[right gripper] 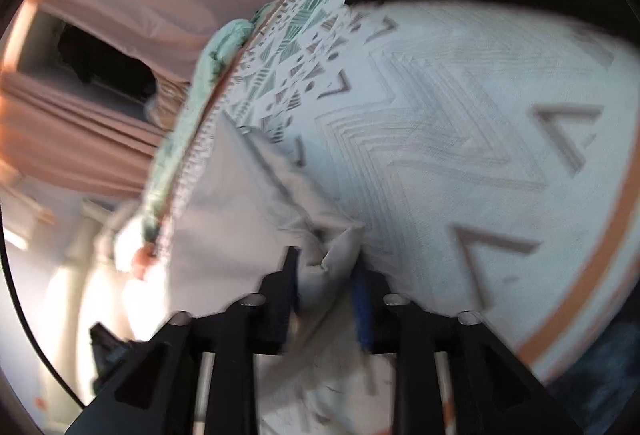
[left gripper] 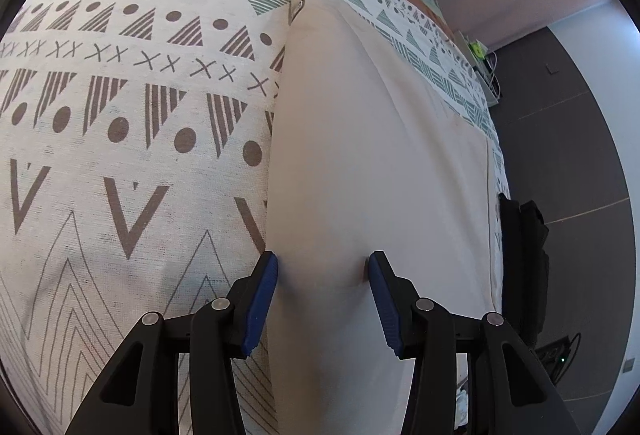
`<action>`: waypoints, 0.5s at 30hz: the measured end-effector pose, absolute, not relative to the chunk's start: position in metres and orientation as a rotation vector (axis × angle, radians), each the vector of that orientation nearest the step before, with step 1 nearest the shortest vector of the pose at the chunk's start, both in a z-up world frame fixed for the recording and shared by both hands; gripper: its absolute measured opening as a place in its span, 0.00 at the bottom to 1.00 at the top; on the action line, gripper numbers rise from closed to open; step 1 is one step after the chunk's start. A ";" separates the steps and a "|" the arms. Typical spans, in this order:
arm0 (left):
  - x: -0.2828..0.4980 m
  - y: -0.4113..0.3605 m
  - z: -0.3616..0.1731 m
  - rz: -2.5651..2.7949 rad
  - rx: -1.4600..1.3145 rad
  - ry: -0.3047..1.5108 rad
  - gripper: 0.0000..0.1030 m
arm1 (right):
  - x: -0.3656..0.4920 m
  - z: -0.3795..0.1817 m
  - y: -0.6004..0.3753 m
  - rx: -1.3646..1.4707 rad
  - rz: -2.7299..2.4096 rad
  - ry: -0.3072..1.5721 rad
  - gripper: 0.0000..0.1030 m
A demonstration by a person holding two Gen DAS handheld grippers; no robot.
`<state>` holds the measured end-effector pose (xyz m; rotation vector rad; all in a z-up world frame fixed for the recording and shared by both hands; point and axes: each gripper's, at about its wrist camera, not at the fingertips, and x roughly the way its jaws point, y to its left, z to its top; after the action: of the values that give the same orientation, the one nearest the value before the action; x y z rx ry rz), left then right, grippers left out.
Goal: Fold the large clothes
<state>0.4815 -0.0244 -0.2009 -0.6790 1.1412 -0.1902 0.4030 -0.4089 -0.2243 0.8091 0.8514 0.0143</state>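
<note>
The beige garment (left gripper: 372, 163) lies flat on the patterned bed cover (left gripper: 132, 123), stretching toward 12 o'clock. The left tool (left gripper: 323, 267) stands with its fingers apart, tips resting on the cloth. The right tool (right gripper: 326, 263) is clamped on a bunched fold of the garment (right gripper: 240, 203); this view is blurred.
</note>
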 end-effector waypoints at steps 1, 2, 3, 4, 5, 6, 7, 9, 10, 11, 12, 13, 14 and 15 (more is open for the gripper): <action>0.481 -0.023 -0.200 -0.188 -0.676 1.138 0.47 | 0.401 -0.218 -0.409 0.766 -0.015 0.849 0.47; 0.482 -0.022 -0.198 -0.187 -0.674 1.135 0.47 | 0.399 -0.214 -0.411 0.754 -0.010 0.843 0.47; 0.482 -0.021 -0.197 -0.185 -0.672 1.133 0.47 | 0.399 -0.212 -0.414 0.764 0.017 0.843 0.47; 0.481 -0.020 -0.197 -0.182 -0.673 1.131 0.48 | 0.401 -0.211 -0.417 0.778 0.048 0.851 0.49; 0.482 -0.019 -0.196 -0.178 -0.676 1.129 0.48 | 0.405 -0.209 -0.419 0.775 0.066 0.866 0.50; 0.482 -0.017 -0.196 -0.171 -0.676 1.127 0.48 | 0.409 -0.207 -0.420 0.755 0.073 0.879 0.55; 0.483 -0.017 -0.196 -0.161 -0.673 1.126 0.48 | 0.413 -0.203 -0.420 0.724 0.079 0.889 0.58; 0.484 -0.014 -0.197 -0.141 -0.666 1.122 0.48 | 0.423 -0.197 -0.421 0.679 0.101 0.906 0.61; 0.485 -0.014 -0.196 -0.134 -0.665 1.119 0.48 | 0.429 -0.195 -0.422 0.661 0.118 0.919 0.67; 0.486 -0.013 -0.197 -0.130 -0.664 1.117 0.48 | 0.435 -0.193 -0.422 0.645 0.130 0.933 0.69; 0.488 -0.013 -0.197 -0.128 -0.661 1.115 0.48 | 0.440 -0.192 -0.422 0.625 0.135 0.943 0.72; 0.490 -0.012 -0.197 -0.126 -0.656 1.114 0.48 | 0.445 -0.190 -0.421 0.599 0.136 0.956 0.73; 0.491 -0.012 -0.197 -0.123 -0.653 1.111 0.48 | 0.452 -0.190 -0.419 0.575 0.137 0.974 0.73; 0.492 -0.012 -0.197 -0.120 -0.649 1.106 0.48 | 0.458 -0.190 -0.417 0.554 0.144 0.997 0.73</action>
<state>0.4924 -0.0120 -0.1970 -0.6491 1.1065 -0.1200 0.4580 -0.4172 -0.1900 0.5537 0.9968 0.1435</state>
